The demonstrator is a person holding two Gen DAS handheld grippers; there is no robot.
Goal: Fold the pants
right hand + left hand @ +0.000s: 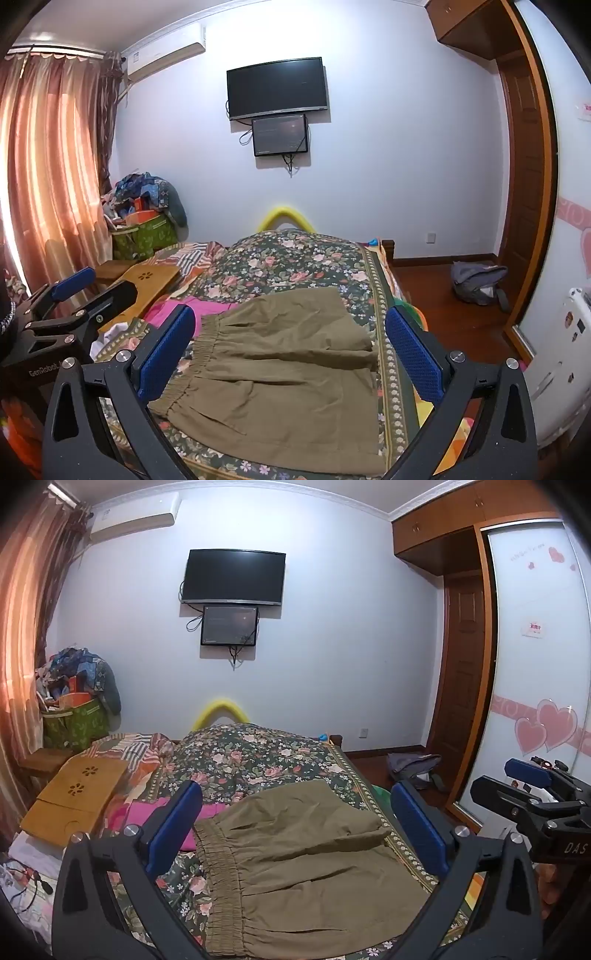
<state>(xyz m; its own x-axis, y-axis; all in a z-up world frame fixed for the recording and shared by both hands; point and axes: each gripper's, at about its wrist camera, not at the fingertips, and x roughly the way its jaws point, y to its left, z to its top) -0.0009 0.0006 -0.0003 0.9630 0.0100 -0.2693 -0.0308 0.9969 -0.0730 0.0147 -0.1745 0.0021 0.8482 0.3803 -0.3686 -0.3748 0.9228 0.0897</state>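
A pair of olive-brown cotton pants with a gathered elastic waistband (pixel 295 856) is seen lying flat on a bed covered by a dark floral quilt (pixel 258 753); the waistband is turned toward the left and the legs are folded over one another toward the right. In the left wrist view the lower edge of the garment is cut off by the frame and partly hidden behind the black gripper frame.

The left gripper with blue padded fingers (pixel 306 830) is held above the pants with its jaws spread wide and nothing between them. The right gripper of the same build (pixel 291 354) is likewise held wide apart over the garment, empty.

A bright pink cloth (pixel 207 308) is partly covered by the pants and by a finger, so its shape cannot be made out. A light wooden lap tray with flower cut-outs (pixel 74 797) rests at the bed's left side. A yellow curved object (pixel 284 218) is mostly hidden behind the quilt. A black wall-mounted television (pixel 232 578) hangs opposite.
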